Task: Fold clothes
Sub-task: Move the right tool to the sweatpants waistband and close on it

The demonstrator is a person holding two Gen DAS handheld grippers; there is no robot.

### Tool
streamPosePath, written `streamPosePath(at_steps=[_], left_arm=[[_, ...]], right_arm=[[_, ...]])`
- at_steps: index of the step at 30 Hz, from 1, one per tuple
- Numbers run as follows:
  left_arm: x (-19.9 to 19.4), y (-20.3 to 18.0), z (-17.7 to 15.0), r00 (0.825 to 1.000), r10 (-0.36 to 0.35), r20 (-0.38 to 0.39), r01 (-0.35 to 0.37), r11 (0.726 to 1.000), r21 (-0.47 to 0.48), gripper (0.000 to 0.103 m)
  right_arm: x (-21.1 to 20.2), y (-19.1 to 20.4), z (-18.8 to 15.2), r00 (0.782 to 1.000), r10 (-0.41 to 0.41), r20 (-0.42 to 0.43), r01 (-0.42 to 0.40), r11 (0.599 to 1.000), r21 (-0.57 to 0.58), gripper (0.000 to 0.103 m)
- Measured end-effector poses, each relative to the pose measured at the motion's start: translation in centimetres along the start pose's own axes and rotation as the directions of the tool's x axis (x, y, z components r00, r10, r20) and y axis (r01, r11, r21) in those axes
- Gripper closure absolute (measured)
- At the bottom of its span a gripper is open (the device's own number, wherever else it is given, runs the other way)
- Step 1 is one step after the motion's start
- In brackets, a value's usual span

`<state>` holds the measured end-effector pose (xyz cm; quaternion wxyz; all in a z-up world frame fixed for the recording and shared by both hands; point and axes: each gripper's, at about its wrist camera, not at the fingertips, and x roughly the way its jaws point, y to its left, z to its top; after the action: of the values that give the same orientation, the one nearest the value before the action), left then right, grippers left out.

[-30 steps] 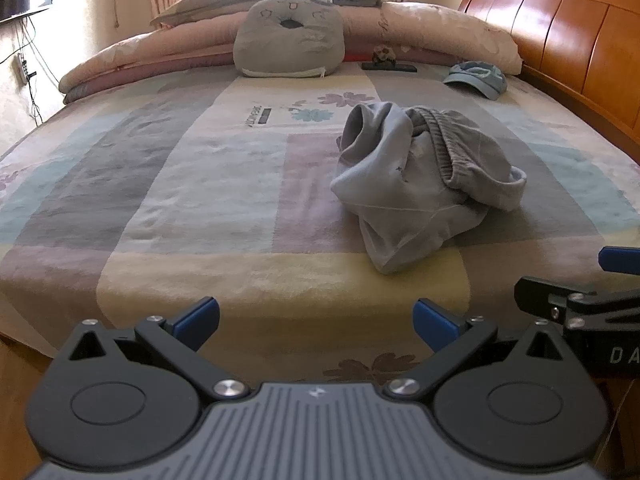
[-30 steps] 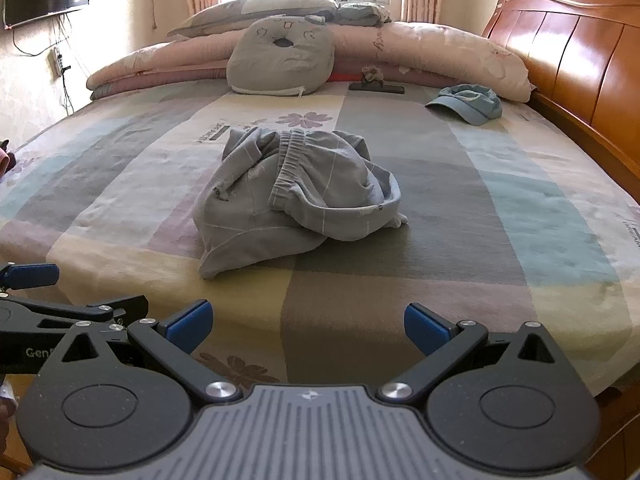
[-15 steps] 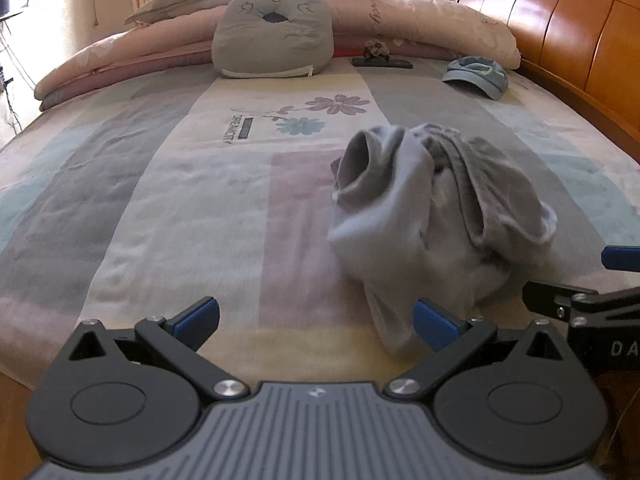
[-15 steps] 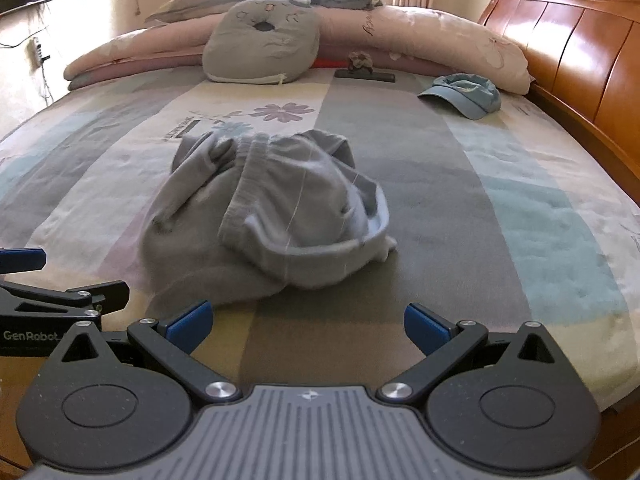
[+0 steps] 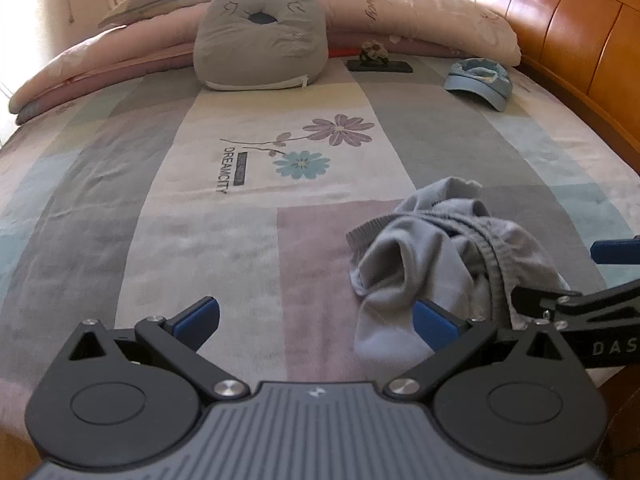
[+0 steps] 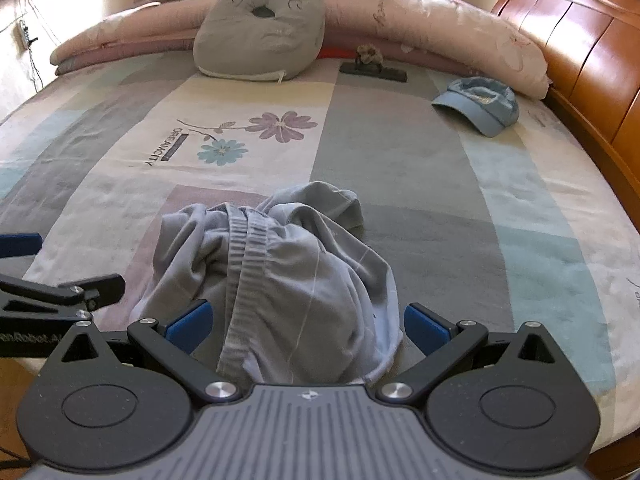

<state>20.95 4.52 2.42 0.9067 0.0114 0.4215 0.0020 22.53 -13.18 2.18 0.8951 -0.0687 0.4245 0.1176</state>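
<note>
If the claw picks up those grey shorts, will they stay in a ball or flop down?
Probably flop. The grey shorts lie crumpled in soft folds on the bed, so they look limp, not stiff. They seem light, thin cloth. The stretchy waistband looks thicker, so it may give the right claw a firmer hold.

Crumpled grey garment (image 6: pixel 296 276) on patchwork bedspread (image 6: pixel 400 168), between spread fingers of right tool (image 6: pixel 306 322)
</note>
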Motion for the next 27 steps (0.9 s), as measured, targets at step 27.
streamPosePath(at_steps=[27], left_arm=[[2.5,1.7,5.2,0.991,-0.129,-0.042,0.132,0.987,0.088,0.001]], right_arm=[[2.4,-1.1,2.7,0.970,-0.176,-0.166,0.182,0.983,0.025,0.000]])
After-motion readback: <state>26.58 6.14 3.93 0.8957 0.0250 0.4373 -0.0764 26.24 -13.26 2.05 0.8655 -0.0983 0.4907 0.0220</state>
